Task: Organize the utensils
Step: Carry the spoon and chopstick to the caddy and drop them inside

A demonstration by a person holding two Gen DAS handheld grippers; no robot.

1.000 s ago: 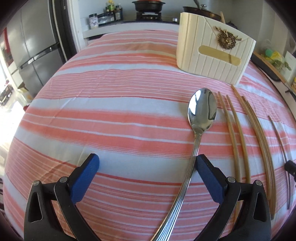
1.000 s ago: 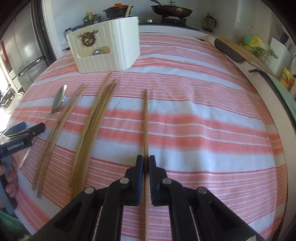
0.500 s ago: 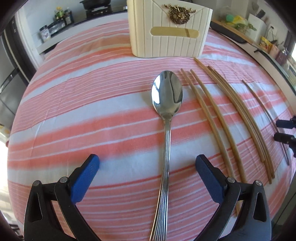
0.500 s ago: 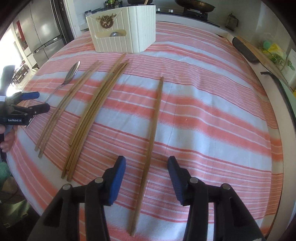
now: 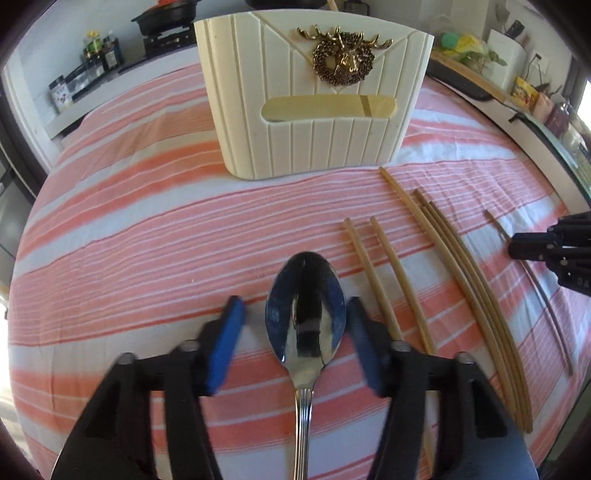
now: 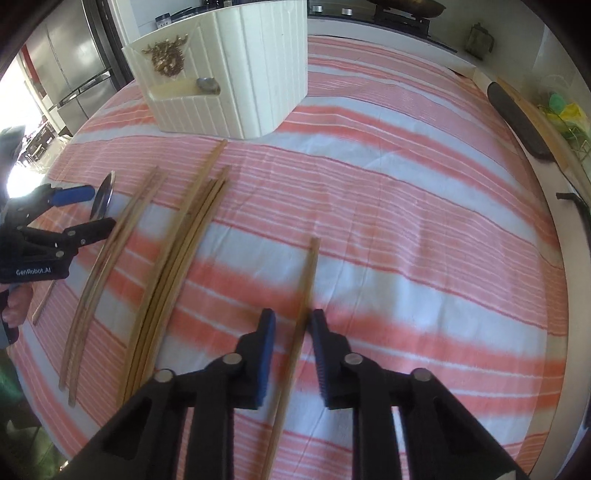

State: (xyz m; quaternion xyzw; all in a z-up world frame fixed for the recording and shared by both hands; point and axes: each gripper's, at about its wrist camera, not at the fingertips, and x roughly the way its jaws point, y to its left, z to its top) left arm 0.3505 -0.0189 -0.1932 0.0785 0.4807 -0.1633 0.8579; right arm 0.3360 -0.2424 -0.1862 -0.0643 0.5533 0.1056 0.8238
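My left hand-held gripper (image 5: 293, 332) stands half open around the spoon (image 5: 306, 317), in front of the cream holder (image 5: 310, 122): polished steel, stiff, probably slippery, so I'd pinch its neck. My right hand-held gripper (image 6: 292, 332), narrowly open, straddles a light, rigid chopstick (image 6: 308, 280).

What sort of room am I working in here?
Most likely a home kitchen. A pot on a stove stands behind the striped tablecloth, a steel fridge is at the left, and a cream utensil holder sits on the table with the spoon and chopsticks.
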